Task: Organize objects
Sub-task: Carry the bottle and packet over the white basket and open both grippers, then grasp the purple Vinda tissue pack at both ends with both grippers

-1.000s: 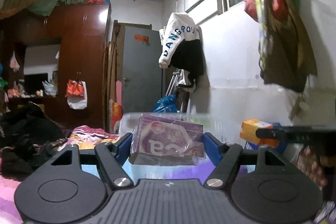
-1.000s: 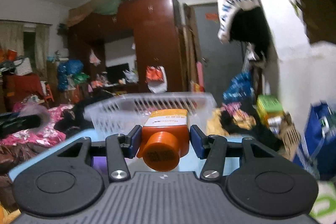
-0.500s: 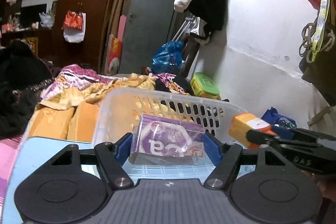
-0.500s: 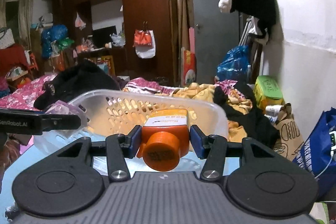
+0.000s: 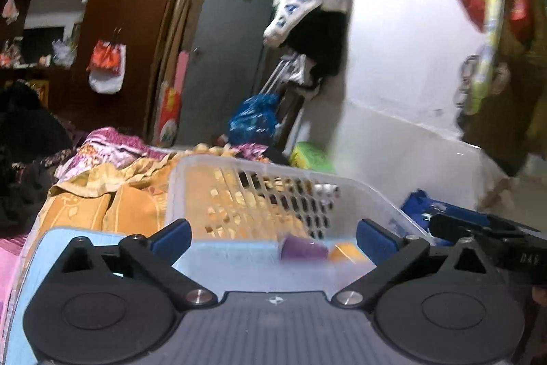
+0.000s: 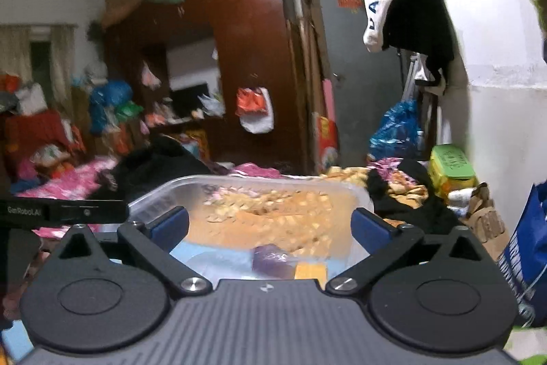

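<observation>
A translucent white plastic basket (image 5: 259, 173) (image 6: 239, 183) stands on a light blue surface in front of both grippers. Inside it lie a purple packet (image 5: 302, 249) (image 6: 271, 259) and an orange bottle (image 5: 345, 253) (image 6: 309, 270), side by side and blurred. My left gripper (image 5: 273, 236) hangs over the basket's near side, its jaws opening wide with nothing pressed between them. My right gripper (image 6: 270, 224) is likewise over the basket, jaws opening, with the two items below and free of its pads. The right gripper's body (image 5: 495, 245) shows at the right of the left wrist view.
Yellow and pink bedding (image 5: 102, 194) lies behind the basket. A green box (image 6: 451, 163), dark clothes and a blue bag (image 6: 526, 248) crowd the right by the white wall. A dark wardrobe (image 6: 246, 57) and a grey door (image 5: 222, 57) stand at the back.
Both grippers have opened and let go: the purple packet left the left jaws and the orange bottle left the right jaws, and both now lie in the basket. Both hands moved over it.
</observation>
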### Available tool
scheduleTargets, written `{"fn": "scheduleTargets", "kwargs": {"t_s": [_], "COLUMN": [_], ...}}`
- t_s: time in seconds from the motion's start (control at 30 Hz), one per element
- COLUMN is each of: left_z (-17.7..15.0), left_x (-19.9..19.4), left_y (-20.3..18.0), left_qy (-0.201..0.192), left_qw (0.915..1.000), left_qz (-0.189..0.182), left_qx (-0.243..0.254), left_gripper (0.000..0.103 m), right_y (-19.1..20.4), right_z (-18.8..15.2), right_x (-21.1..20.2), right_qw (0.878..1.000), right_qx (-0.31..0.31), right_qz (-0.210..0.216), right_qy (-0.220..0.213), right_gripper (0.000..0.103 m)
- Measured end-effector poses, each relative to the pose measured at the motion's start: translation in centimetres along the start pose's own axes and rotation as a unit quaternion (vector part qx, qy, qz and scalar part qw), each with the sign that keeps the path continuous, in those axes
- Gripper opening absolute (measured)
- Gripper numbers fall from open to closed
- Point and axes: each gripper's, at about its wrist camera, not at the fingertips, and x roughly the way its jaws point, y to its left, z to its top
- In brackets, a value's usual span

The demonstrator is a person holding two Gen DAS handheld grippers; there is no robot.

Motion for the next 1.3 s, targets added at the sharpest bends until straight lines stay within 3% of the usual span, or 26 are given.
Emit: {"fn": "scheduleTargets", "kwargs": {"t_s": [0.17,0.33,0.4,0.57,0.87,1.3], "left_z": [-7.6,-12.3,-12.8,-13.4,-13.9,-13.2], "left_x": [-6.2,-9.2,-9.6,-9.0,-6.1,-4.2], "left_y": [-0.5,-1.9,-2.7,-3.9,-3.0,-0.6], "left_qy": [-0.018,-0.027,-0.035,-0.029,-0.003,-0.003], "left_qw": [0.9993,0.9971,0.9954,0.9931,0.9940,0.9927], "left_qz": [-0.033,-0.059,-0.066,-0.086,-0.096,-0.121], "left_qx": [0.008,0.039,0.060,0.075,0.052,0.006], "left_gripper": [0.103,0.103,0.103,0.101,0.083,0.073], "right_y": [-0.6,-0.8,-0.4,0.1,0.6,1.0], "right_z": [-6.4,-11.0,-11.1,-10.0,-11.0,-11.3], "right_x": [-5.3,-7.7,-7.3,-6.6,-5.5,-3.0], "right_qw": [0.998,0.997,0.997,0.997,0.994,0.986], "right_qx": [0.014,0.029,0.014,0.014,0.004,-0.012], "right_qz": [0.063,0.067,0.069,0.077,0.107,0.160], "right_qy": [0.004,0.005,0.019,0.001,0.013,0.050], "right_gripper": [0.103,0.103,0.103,0.103,0.102,0.071]}}
